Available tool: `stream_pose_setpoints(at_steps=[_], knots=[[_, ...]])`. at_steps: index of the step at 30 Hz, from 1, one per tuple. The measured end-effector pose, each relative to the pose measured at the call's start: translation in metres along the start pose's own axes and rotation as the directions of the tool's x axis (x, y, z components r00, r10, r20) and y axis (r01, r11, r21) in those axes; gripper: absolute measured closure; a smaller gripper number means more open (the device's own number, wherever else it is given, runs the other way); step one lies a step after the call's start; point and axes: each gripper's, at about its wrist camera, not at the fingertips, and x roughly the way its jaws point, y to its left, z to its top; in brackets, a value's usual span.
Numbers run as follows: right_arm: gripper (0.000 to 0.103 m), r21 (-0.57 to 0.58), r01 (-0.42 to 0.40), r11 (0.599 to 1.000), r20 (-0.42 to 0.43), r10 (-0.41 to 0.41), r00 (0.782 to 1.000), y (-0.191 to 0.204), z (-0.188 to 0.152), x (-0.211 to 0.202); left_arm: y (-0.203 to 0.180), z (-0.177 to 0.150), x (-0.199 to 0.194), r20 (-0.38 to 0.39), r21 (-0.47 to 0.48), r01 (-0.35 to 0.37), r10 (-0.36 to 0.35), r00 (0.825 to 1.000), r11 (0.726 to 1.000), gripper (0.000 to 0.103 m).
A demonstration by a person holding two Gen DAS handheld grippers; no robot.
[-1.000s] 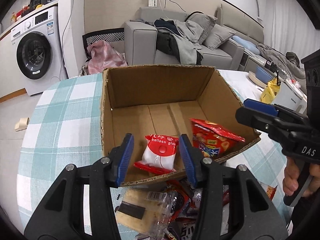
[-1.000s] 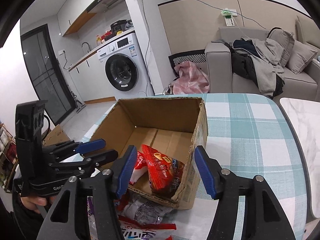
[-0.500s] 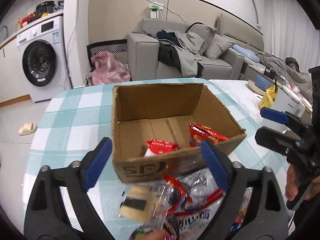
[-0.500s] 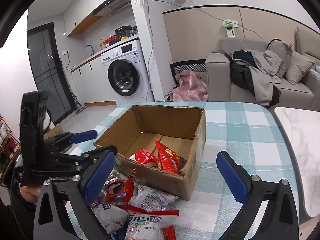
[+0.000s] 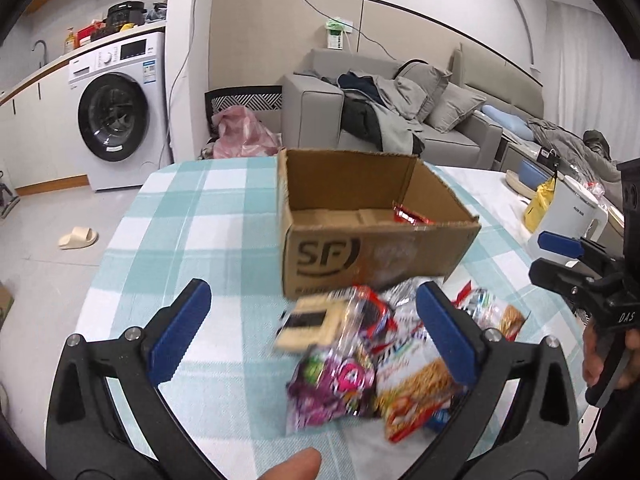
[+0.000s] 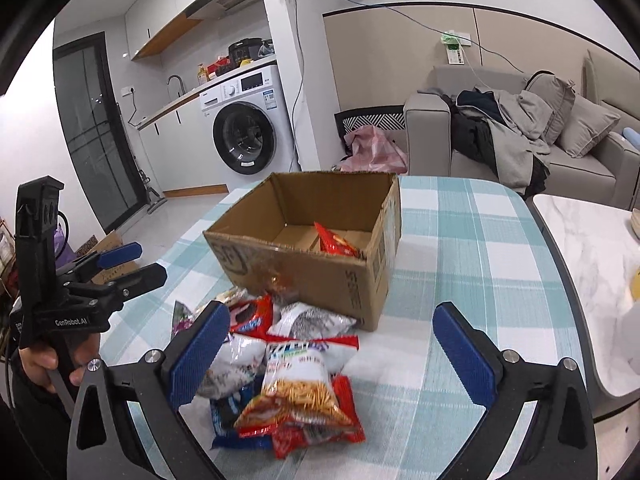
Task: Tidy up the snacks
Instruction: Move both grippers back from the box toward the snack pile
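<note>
Snacks (image 6: pixel 288 364) in a loose pile sit at the bottom centre of the right wrist view, on the checked worktop (image 6: pixel 472 272), just in front of the cardboard box (image 6: pixel 320 268), and we count 1 red packet (image 6: pixel 334 242) already lying inside that box toward its right side. In the left wrist view the same pile (image 5: pixel 380 356) spreads across the lower centre and right, blurred, with a purple packet (image 5: pixel 332 388) nearest us and a pale wafer pack (image 5: pixel 312 320) touching the box's (image 5: pixel 372 256) front wall.

Our left tongs (image 5: pixel 312 340) have just been opening and now stand spread wide, gripping nothing; the pile lies beneath and beyond the gap, mostly toward the right finger. Our right tongs (image 6: pixel 332 356) have also just been opening and are fully spread, nothing pinched, with a noodle-snack bag (image 6: pixel 296 392) showing between the 2 blue pads (image 6: pixel 200 352) lower down on the worktop.

At the left edge of the right wrist view we see the left tongs from the side, held in a hand (image 6: pixel 52 360). A washing machine (image 6: pixel 244 120) stands upper centre, a grey sofa (image 6: pixel 520 136) at upper right.
</note>
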Motion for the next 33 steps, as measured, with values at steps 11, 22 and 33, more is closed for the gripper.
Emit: stream_pose_setpoints(at_steps=[11, 22, 33], knots=[[0.0, 0.019, 0.018, 1.0, -0.067, -0.016, 0.998, 0.0, -0.039, -0.003, 0.004, -0.04, -0.015, -0.038, 0.002, -0.018, 0.018, 0.999, 1.0, 0.001], [0.0, 0.019, 0.009, 1.0, -0.116, -0.007, 0.993, -0.004, -0.058, -0.001, 0.007, -0.054, -0.006, -0.079, -0.023, -0.026, 0.024, 0.997, 0.999, 0.001], [0.0, 0.033, -0.029, 0.999, -0.168, 0.034, 0.985, 0.0, -0.064, 0.016, 0.002, -0.064, 0.0, -0.108, -0.038, 0.009, -0.013, 0.994, 0.999, 0.001]])
